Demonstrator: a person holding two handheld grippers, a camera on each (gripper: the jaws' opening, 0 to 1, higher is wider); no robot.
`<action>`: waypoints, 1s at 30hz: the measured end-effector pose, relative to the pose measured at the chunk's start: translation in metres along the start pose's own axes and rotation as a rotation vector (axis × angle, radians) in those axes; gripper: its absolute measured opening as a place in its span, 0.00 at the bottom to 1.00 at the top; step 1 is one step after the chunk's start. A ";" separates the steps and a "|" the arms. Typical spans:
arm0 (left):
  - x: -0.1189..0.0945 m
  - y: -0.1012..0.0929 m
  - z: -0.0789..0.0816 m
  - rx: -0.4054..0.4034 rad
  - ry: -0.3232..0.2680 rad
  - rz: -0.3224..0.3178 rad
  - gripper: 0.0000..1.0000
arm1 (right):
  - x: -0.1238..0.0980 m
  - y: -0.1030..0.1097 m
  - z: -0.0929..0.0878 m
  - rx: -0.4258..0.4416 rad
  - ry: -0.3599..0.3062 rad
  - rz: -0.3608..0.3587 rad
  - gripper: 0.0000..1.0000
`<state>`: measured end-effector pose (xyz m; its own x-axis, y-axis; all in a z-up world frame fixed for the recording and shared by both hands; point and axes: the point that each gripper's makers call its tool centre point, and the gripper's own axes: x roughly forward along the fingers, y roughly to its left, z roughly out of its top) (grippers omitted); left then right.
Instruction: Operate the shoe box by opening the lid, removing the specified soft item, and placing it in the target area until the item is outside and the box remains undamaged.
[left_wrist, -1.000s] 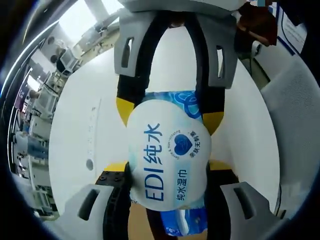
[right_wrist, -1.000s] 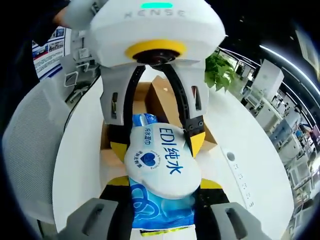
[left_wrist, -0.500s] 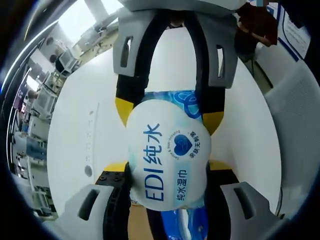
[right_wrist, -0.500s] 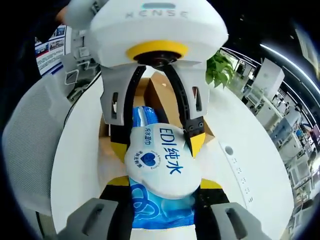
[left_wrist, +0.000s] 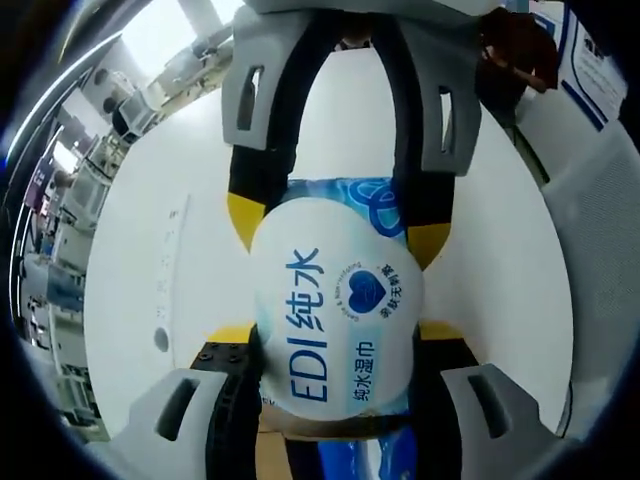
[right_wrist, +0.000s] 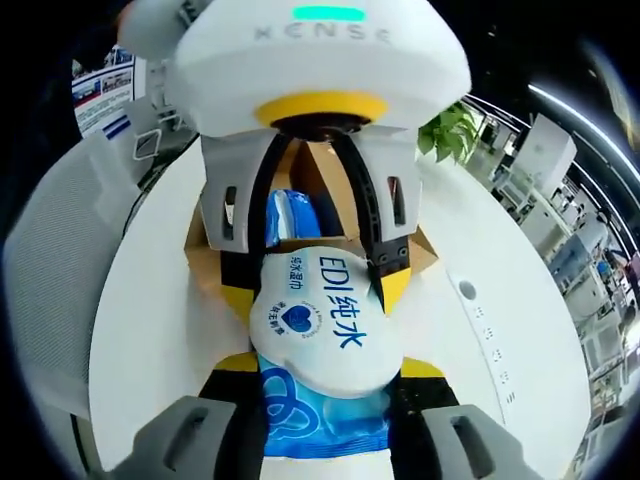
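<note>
1. The wipes pack, blue with a white oval lid printed "EDI", is held between both grippers above the white counter, outside the box.
2. In the left gripper view the left gripper has its yellow-tipped jaws closed against the pack's two sides at its near end; the jaws stand about as far apart as the pack is wide.
3. In the same view the right gripper comes in from the top, and its yellow tips press the pack's far end from both sides.
4. In the right gripper view the right gripper clamps the pack's near end between its jaws, the blue wrapper bulging just below the lid.
5. There the left gripper reaches in from the top, with one yellow tip on each side of the lid's far edge.
6. The brown cardboard box sits on the counter behind the pack, towards the far edge, with a flap standing up; most of it is hidden by the left gripper.
7. Something blue shows between that gripper's arms, over the box; whether it is part of the pack or lies in the box cannot be told.
8. A row of small round ports runs along the counter beside the pack.
9. A potted plant stands past the counter's far edge, and a grey chair back sits beside the counter.
</note>
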<state>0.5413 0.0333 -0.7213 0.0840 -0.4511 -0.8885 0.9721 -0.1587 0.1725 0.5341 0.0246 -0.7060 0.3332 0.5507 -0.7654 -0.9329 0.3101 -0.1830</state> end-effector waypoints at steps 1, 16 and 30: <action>0.002 0.000 0.000 -0.001 -0.001 -0.001 0.59 | 0.001 0.000 -0.001 -0.001 0.003 0.002 0.43; 0.023 -0.004 -0.007 -0.032 0.000 -0.024 0.60 | 0.016 0.002 -0.017 -0.002 0.010 0.035 0.43; 0.034 -0.008 -0.018 -0.051 0.019 -0.029 0.60 | 0.027 0.007 -0.022 -0.012 0.010 0.047 0.43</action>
<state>0.5401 0.0348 -0.7606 0.0589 -0.4303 -0.9008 0.9841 -0.1263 0.1247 0.5337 0.0244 -0.7413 0.2880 0.5562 -0.7795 -0.9490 0.2747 -0.1546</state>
